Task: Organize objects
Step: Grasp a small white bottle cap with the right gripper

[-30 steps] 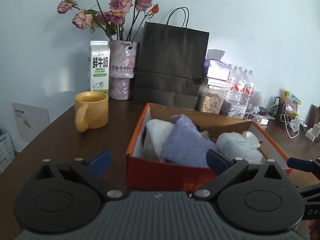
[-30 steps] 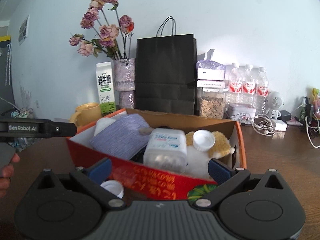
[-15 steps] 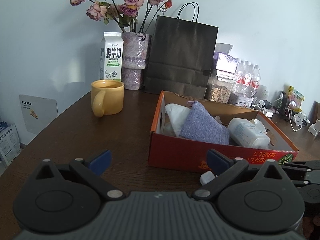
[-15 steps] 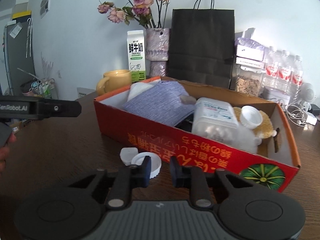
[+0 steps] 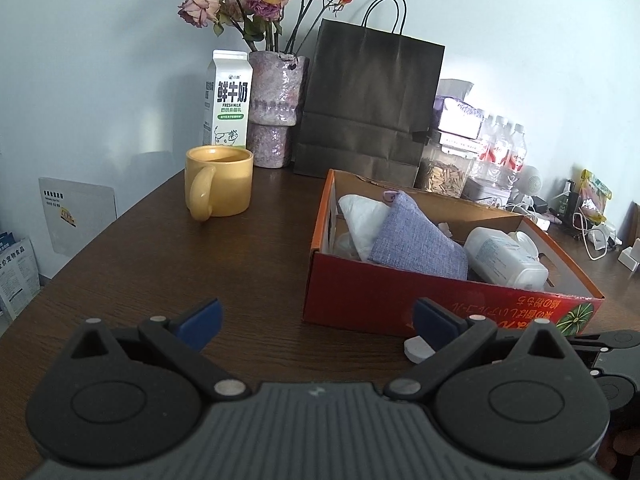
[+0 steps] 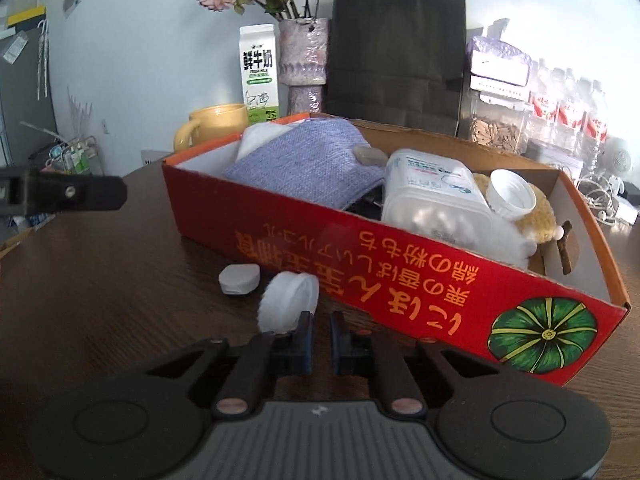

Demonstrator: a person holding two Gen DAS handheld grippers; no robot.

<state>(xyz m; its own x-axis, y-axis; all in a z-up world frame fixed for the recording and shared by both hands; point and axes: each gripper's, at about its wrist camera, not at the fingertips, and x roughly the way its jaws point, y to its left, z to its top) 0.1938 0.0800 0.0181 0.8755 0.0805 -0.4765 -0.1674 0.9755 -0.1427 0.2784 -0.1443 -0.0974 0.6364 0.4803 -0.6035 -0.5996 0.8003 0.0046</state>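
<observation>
Right gripper [image 6: 321,336]: jaws drawn narrow, a small gap between the pads. A white lid [image 6: 289,302] stands tilted on edge against the outer side of its left finger, not between the pads; whether it is gripped cannot be told. A second small white cap [image 6: 239,279] lies on the worktop [image 6: 100,300] just beside the red box [image 6: 400,264]. Left gripper [image 5: 316,320]: jaws wide, nothing between them, above bare worktop left of the box. In the box: purple cloth [image 6: 308,164], white bottle [image 6: 434,200].
</observation>
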